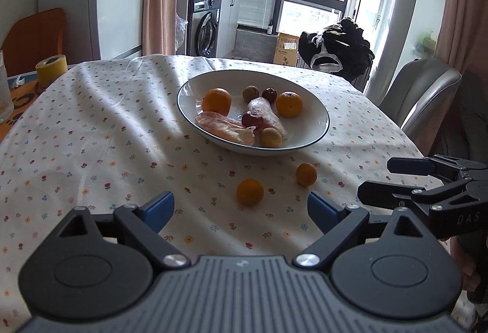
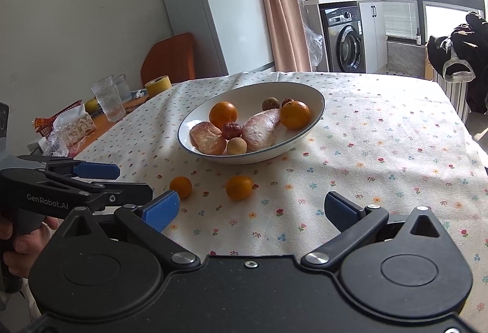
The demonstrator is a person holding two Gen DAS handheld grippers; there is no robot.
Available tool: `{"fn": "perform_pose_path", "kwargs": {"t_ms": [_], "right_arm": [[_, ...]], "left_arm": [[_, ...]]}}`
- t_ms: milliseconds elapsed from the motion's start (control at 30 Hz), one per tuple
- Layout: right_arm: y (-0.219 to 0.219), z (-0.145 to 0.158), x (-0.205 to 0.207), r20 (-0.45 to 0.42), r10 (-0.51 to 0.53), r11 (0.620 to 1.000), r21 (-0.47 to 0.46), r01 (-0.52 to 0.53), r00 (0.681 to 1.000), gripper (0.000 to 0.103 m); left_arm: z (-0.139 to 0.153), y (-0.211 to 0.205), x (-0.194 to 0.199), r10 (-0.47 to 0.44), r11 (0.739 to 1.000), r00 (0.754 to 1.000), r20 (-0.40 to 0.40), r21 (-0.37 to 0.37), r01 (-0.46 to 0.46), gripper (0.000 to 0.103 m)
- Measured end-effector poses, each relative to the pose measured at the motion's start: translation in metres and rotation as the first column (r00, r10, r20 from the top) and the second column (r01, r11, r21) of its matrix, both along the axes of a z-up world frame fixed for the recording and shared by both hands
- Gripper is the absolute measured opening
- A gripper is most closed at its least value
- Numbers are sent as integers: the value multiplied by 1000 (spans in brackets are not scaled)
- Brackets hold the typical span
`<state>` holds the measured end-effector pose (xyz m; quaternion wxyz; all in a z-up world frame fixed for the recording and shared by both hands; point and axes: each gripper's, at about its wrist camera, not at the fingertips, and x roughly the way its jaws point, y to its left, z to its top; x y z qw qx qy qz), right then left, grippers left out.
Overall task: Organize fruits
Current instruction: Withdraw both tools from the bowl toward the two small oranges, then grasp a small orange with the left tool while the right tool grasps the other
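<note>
Two oranges lie loose on the tablecloth (image 1: 91, 119), short of the plate (image 1: 317, 113). The near orange (image 1: 250, 192) sits dead ahead of the left gripper (image 1: 241, 208); the far orange (image 1: 306, 174) lies nearer the right gripper (image 2: 251, 209) (both grippers spread wide, holding nothing).

Table (image 2: 396, 131) covered by white cloth (image 1: 100, 125) with tiny flowers. Cloth wrinkled on left part. White bowl (image 1: 317, 110) with dark rim sits on cloth, near middle. Two small oranges lie on cloth in front of bowl, near each other, not touching: left orange (image 1: 250, 192), right orange (image 1: 306, 174). Left end of table bare, no cloth there. On bare end: yellow tape roll (image 2: 157, 84), two clear glasses (image 2: 109, 102), red basket (image 2: 53, 119), crinkly plastic wrap (image 2: 68, 128).
</note>
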<state>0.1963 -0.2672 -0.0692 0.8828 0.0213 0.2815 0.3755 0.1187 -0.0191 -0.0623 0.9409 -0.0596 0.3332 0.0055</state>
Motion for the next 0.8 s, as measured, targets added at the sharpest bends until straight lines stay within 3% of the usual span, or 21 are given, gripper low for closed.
{"fn": "perform_pose_path", "kwargs": {"t_ms": [133, 333, 800], "right_arm": [[4, -5, 2, -7, 6, 1000, -5, -6, 1000, 102], [6, -8, 4, -4, 13, 1000, -11, -13, 1000, 101], [4, -11, 13, -14, 3, 1000, -8, -3, 1000, 98]], "left_arm": [[-2, -1, 3, -2, 1000, 1000, 3, -6, 2, 86], [-8, -1, 12, 1, 999, 1000, -9, -34, -1, 67], [-22, -7, 33, 0, 998, 1000, -20, -60, -1, 51]]}}
